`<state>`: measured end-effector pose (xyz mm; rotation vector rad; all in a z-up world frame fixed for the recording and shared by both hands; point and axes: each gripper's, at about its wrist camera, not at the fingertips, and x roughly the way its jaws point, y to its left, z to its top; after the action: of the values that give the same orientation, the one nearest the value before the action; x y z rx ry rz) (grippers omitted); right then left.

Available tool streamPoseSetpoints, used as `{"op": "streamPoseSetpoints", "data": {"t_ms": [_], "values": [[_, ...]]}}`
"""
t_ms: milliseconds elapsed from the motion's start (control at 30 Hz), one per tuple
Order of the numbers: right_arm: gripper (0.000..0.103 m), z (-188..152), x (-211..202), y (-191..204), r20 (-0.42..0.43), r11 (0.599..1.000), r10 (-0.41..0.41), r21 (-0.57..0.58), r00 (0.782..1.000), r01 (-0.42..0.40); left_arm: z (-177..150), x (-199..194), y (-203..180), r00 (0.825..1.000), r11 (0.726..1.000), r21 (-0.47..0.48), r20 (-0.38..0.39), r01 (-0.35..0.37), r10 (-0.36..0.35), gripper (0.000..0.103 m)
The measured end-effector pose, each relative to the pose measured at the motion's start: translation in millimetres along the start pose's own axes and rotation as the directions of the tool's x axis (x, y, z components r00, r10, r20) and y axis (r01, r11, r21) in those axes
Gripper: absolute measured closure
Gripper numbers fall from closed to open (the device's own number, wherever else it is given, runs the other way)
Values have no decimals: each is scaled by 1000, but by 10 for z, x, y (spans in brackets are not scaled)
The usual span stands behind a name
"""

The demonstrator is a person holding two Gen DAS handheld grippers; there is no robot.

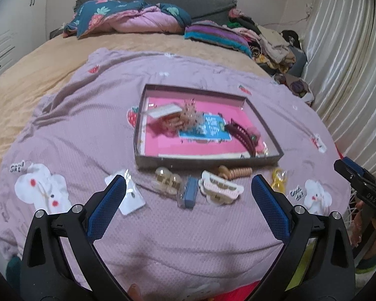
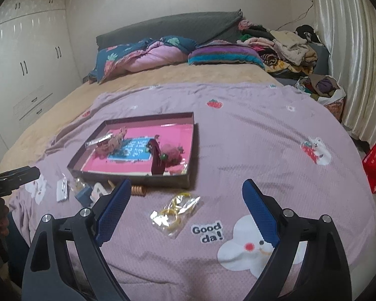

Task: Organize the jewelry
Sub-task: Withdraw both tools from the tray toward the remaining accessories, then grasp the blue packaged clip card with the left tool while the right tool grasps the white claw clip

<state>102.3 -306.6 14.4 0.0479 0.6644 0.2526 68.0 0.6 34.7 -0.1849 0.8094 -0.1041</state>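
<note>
A wide bed fills both views, covered by a lilac cartoon-print blanket (image 1: 87,130). At centre frame lies a shallow dark cardboard tray with pink floor (image 1: 148,100), holding hair accessories. Below its near wall lie a cream claw clip (image 1: 220,188), a blue box (image 1: 191,191) and a clear packet with yellow rings (image 2: 176,209). The left gripper (image 1: 188,195) and the right gripper (image 2: 186,200) are both spread wide, holding nothing.

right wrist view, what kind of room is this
Most likely a home bedroom. A wide bed with a tan cover fills the view, a dark grey padded headboard stands at its far end, and white built-in wardrobe doors line the left wall. The shallow dark tray with pink lining sits on the bed.
</note>
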Motion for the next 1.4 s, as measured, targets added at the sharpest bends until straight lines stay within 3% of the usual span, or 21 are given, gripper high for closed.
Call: {"op": "streamPoseSetpoints", "data": {"t_ms": [667,833,1100,1167,1400], "values": [[13,-303,145,162,-91,997,9,-82,996,-17,-380,376,-57,993,999,51,-116,19,-13,10],[13,-425,261,311,-132,992,36,-118,991,-51,-434,541,-83,988,997,63,-152,41,-32,25],[13,-518,447,502,-175,984,69,-150,982,-95,-452,777,-47,982,997,63,-183,53,-41,61],[13,-526,501,535,-182,982,71,-159,981,-101,-431,830,-24,981,997,54,-187,60,-49,66],[13,-499,679,598,-206,978,83,-169,975,-119,-346,987,67,979,998,16,-194,65,-60,66]]}}
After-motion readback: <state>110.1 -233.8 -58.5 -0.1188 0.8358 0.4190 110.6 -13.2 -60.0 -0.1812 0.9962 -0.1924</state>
